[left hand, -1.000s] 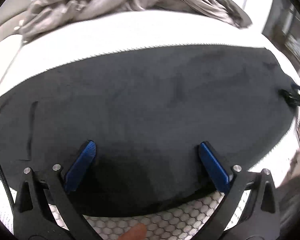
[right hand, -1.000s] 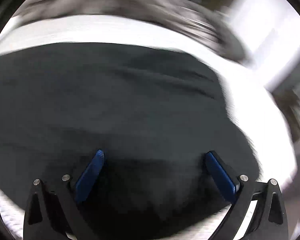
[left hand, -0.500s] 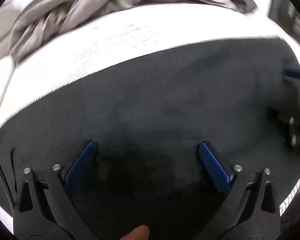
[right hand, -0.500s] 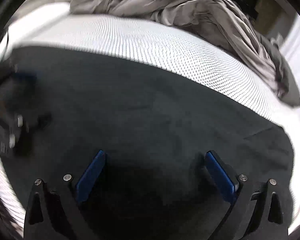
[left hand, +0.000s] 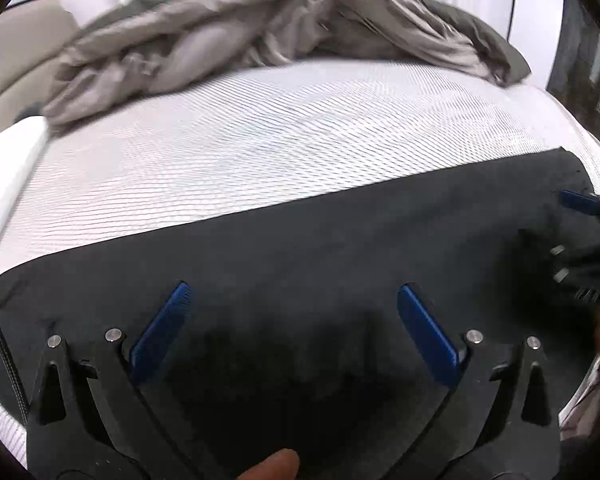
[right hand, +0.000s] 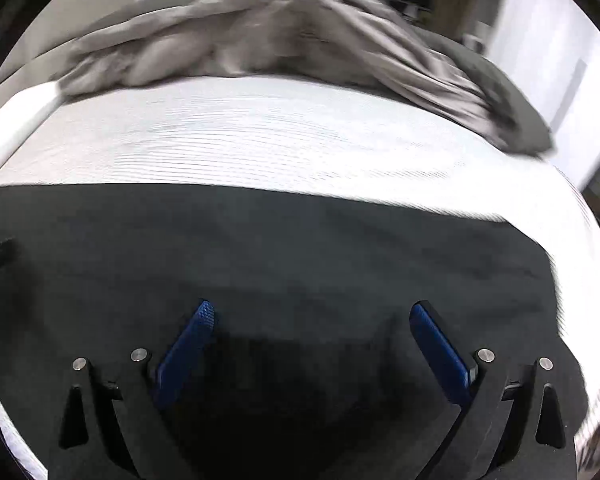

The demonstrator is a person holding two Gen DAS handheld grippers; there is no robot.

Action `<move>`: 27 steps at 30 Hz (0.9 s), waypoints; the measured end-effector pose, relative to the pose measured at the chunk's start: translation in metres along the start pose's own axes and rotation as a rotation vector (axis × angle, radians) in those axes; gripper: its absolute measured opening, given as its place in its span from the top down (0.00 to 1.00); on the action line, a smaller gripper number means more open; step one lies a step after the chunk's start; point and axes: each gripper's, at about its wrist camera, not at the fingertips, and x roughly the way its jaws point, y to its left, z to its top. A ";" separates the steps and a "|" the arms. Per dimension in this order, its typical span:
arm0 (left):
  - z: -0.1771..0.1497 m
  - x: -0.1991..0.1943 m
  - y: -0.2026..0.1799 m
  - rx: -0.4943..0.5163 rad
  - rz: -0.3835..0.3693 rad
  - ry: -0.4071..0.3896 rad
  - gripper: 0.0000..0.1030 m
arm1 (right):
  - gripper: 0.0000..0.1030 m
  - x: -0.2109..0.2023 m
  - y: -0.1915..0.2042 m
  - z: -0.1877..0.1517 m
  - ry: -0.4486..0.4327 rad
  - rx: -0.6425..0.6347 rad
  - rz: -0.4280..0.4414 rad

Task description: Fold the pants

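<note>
Mattress [left hand: 260, 148], pants [left hand: 300, 248] under gripper [left hand: 292, 300].

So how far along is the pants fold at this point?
Done: the black pants lie flat as a band on the white mattress. In hand: nothing; left gripper and right gripper hover over them, jaws open. Left: any further folds.

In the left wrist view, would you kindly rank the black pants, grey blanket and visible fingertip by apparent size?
1. black pants, nearest the camera
2. grey blanket, farther back, so true size is unsure
3. fingertip
</note>
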 end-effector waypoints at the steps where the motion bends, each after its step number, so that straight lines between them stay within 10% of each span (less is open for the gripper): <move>1: 0.006 0.008 -0.002 0.013 -0.011 0.010 0.01 | 0.03 0.006 0.020 0.007 -0.002 -0.012 0.012; 8: 0.005 0.057 0.011 -0.059 -0.071 0.090 0.29 | 0.09 0.043 0.069 0.041 0.015 -0.095 0.071; 20: -0.016 0.026 0.158 -0.229 0.257 0.058 0.42 | 0.14 0.074 -0.034 0.027 0.090 -0.007 -0.252; 24: -0.029 -0.010 0.148 -0.237 0.073 -0.009 0.42 | 0.31 0.057 -0.026 0.031 0.049 0.015 -0.157; 27: -0.038 -0.010 0.107 -0.145 -0.063 0.023 0.42 | 0.31 0.029 0.031 0.038 -0.014 -0.067 0.100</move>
